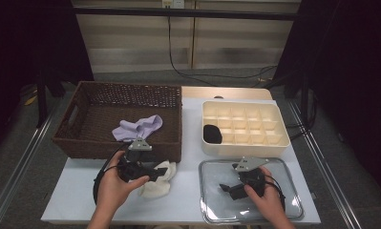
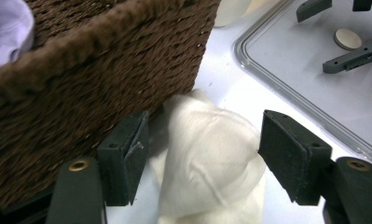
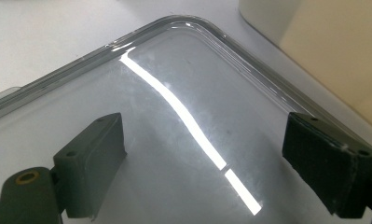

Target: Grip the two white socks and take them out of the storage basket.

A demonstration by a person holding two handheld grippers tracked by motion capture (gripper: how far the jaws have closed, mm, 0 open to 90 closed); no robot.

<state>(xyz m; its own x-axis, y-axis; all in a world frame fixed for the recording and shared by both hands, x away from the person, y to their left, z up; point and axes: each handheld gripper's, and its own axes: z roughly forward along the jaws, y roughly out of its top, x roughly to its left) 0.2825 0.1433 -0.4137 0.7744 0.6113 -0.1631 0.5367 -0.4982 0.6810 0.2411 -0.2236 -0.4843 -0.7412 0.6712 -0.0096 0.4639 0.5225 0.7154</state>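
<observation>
On the white bench [image 1: 188, 191] I see the wicker basket [image 1: 97, 129]. The white sock [image 2: 211, 158] lies on the bench just beside its front wall, between my left claw's [image 2: 204, 154] spread jaws. My right claw [image 3: 207, 158] hangs spread over the clear lid [image 3: 174, 140].

White sock [image 2: 211, 163] cut off at the bottom edge of the left gripper view, its near end out of frame. Partly covered by the left gripper [image 1: 155, 174] from above. Dark item [image 1: 212, 134] in the divided box [image 1: 274, 143]: too small and dim to identify.
</observation>
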